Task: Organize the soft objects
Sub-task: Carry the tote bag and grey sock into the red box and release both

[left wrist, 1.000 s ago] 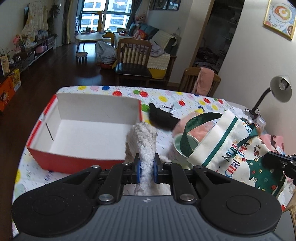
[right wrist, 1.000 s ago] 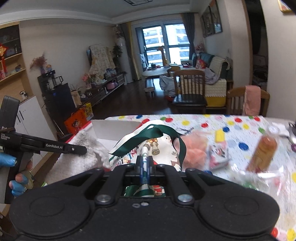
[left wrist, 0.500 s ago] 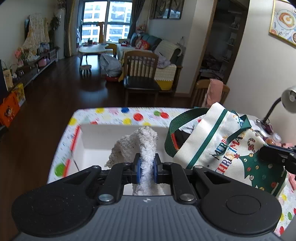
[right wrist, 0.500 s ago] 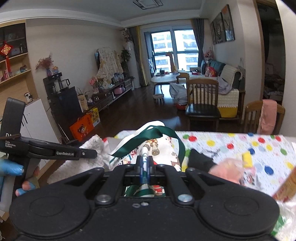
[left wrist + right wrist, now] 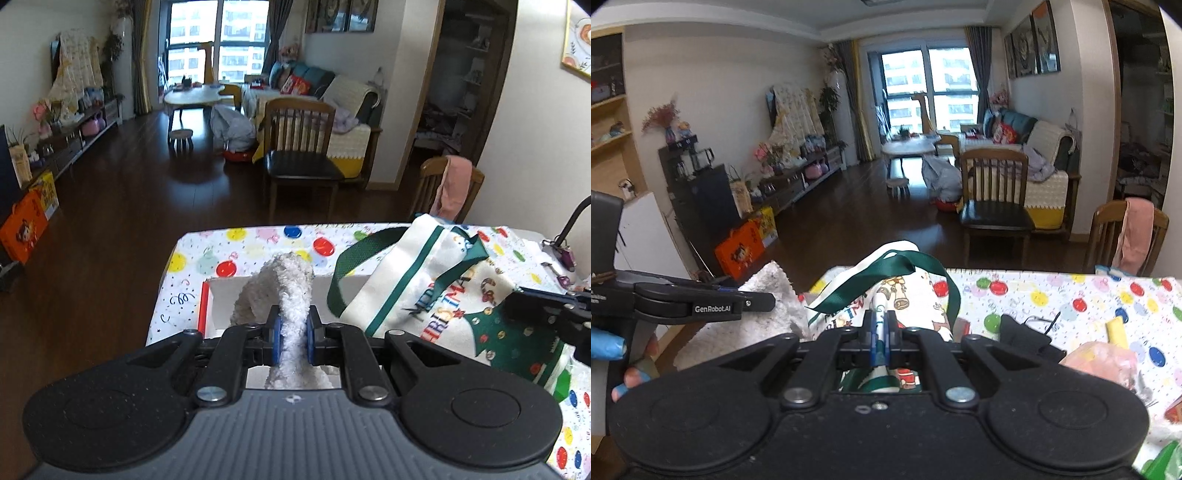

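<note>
Where the left wrist view looks down along its own fingers, the left tool (image 5: 293,334) is clenched on a fluffy white cloth (image 5: 284,291), whose pile bulges up between the blue pads and arches forward over the white inside of a red-edged box (image 5: 221,295). The box sits on the tabletop (image 5: 258,240), which wears a covering of coloured dots. Just right of the cloth hangs a cream Christmas tote bag (image 5: 436,299) with a green strap, its printed tree facing the camera and its left part overlapping the box's far wall. The tip of the right tool (image 5: 543,306) reaches in from the right edge against the bag.

In the right wrist view, the right tool (image 5: 881,332) is clenched on a thin fold of the tote bag (image 5: 905,291), and the green strap loops above the pads. To the left, the left tool (image 5: 701,302) is seen side-on, held by a hand (image 5: 635,365) with blue-covered fingertips, and the white cloth (image 5: 764,302) hangs from it, touching the bag's left side. On the tabletop (image 5: 1071,295) to the right lie a black soft item (image 5: 1023,332) and, nearer, a pink soft item (image 5: 1100,362).
</note>
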Available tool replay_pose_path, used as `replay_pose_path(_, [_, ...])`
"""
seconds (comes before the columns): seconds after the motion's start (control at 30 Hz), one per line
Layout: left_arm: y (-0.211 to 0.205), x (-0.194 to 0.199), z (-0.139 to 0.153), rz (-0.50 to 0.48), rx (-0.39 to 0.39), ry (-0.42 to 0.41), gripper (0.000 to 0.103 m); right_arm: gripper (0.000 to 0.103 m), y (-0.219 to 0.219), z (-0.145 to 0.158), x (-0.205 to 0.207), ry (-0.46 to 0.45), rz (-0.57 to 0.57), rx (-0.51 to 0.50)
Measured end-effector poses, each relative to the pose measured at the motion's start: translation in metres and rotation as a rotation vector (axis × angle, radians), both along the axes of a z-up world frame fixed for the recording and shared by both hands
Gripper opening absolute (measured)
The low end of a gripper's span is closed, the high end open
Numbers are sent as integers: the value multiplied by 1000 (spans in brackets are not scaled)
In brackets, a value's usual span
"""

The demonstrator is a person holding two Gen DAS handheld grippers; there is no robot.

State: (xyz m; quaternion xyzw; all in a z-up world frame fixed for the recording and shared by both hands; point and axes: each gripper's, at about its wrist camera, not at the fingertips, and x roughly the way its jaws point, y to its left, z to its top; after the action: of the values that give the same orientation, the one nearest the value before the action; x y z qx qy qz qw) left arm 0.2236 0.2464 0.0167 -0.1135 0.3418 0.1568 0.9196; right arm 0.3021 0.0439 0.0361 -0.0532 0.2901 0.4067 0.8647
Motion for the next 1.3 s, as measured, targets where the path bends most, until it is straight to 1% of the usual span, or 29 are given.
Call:
replay_pose_path(0.17, [17, 17, -28, -5, -7, 50, 13, 3, 28, -29, 13, 47, -26, -52])
replay_pose_path(0.3, [22, 33, -52, -24, -6, 102, 13, 3, 47, -53, 18, 88, -30, -105])
replay_pose_path(0.37, [26, 40, -63, -30, -25, 129, 13, 3, 53, -64, 18, 101, -31, -128])
replay_pose_path(0.6, [29, 62, -98, -46, -54, 217, 13, 3, 71, -94, 16, 145, -26, -201])
replay_pose_path(0.7, [32, 68, -110, -51, -78, 250, 13, 3, 77, -103, 15, 153, -20, -228])
replay_pose_path(0.83, [33, 75, -124, -53, -87, 295, 13, 3, 81, -111, 15, 162, -9, -255])
replay_pose_path(1.0, [33, 79, -135, -52, -102, 338, 13, 3, 84, -121, 12, 166, -6, -288])
replay_pose_path(1.07, [35, 81, -139, -49, -131, 350, 13, 4, 84, -124, 12, 170, -7, -295])
replay_pose_path(1.1, [36, 81, -140, -48, -140, 354, 13, 5, 84, -125, 12, 171, -7, -299])
replay_pose_path(1.13, [36, 81, -141, -47, -141, 357, 13, 10, 84, -127, 12, 176, -5, -301])
replay_pose_path(1.17, [36, 81, -142, -47, -140, 357, 13, 11, 83, -127, 15, 186, -1, -299])
replay_pose_path(1.23, [36, 80, -142, -48, -146, 354, 13, 17, 82, -128, 18, 200, 7, -294])
replay_pose_path(1.3, [36, 79, -142, -47, -155, 350, 13, 18, 82, -128, 20, 204, 14, -289])
